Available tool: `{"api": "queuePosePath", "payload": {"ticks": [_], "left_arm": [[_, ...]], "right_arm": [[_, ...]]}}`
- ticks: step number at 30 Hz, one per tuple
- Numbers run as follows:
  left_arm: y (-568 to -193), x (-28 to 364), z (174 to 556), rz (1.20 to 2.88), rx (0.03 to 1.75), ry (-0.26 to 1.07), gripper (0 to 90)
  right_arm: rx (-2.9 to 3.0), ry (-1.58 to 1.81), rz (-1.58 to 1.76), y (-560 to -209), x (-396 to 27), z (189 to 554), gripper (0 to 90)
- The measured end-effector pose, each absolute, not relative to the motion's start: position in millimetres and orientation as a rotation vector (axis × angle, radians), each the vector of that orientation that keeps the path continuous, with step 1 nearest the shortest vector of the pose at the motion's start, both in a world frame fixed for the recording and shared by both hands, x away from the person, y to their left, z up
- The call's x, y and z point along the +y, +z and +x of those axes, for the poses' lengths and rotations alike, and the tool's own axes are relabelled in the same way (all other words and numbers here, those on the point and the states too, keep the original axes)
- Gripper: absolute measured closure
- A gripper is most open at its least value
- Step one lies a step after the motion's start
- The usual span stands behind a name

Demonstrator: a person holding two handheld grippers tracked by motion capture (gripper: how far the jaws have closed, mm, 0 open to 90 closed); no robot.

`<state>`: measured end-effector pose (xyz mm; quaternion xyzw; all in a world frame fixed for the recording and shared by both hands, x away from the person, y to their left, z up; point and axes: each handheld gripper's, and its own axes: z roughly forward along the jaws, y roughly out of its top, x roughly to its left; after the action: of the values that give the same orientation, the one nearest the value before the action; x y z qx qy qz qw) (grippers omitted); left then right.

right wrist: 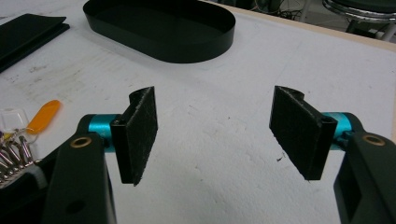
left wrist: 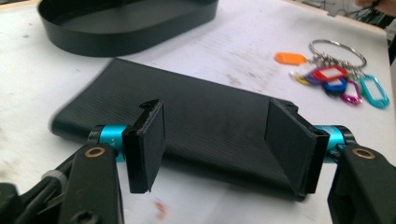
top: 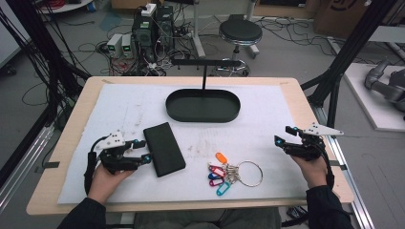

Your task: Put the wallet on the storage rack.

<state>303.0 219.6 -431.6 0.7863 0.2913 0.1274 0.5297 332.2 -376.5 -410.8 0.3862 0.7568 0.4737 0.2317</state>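
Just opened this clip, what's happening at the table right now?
A person sits at a table with a gripper in each hand. The left gripper is open with its jaws straddling one end of a black wallet lying flat on the white mat; it has not closed. The right gripper hangs open over bare mat, holding nothing. A key ring with coloured tags and an empty black oval tray lie untouched.

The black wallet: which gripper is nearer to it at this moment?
Left. The left gripper sits right at the black wallet's left edge, jaws open and straddling it in the left gripper view. The right gripper is far off near the table's right side, beyond the key ring.
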Motion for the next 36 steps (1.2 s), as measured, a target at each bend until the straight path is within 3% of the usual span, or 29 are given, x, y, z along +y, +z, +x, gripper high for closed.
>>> {"api": "queuePosePath", "payload": {"ticks": [9, 21, 24, 27, 32, 36], "left_arm": [[-443, 189, 261, 1.942, 0.721, 0.378, 40.2], [-453, 177, 251, 2.043, 0.777, 0.431, 47.2], [-454, 174, 251, 2.065, 0.763, 0.426, 59.2], [-453, 172, 251, 2.069, 0.772, 0.428, 60.2], [-451, 166, 250, 2.076, 0.736, 0.424, 73.4], [-451, 160, 253, 2.053, 0.747, 0.388, 76.2]], "right_arm": [[2.074, 1.299, 1.051, -409, -374, 333, 32.8], [2.068, 1.3, 1.042, -409, -373, 335, 32.1], [2.069, 1.296, 1.046, -409, -372, 335, 32.1], [2.07, 1.294, 1.044, -409, -371, 335, 32.1], [2.071, 1.296, 1.044, -409, -370, 335, 32.2], [2.073, 1.294, 1.039, -408, -369, 335, 32.4]]}}
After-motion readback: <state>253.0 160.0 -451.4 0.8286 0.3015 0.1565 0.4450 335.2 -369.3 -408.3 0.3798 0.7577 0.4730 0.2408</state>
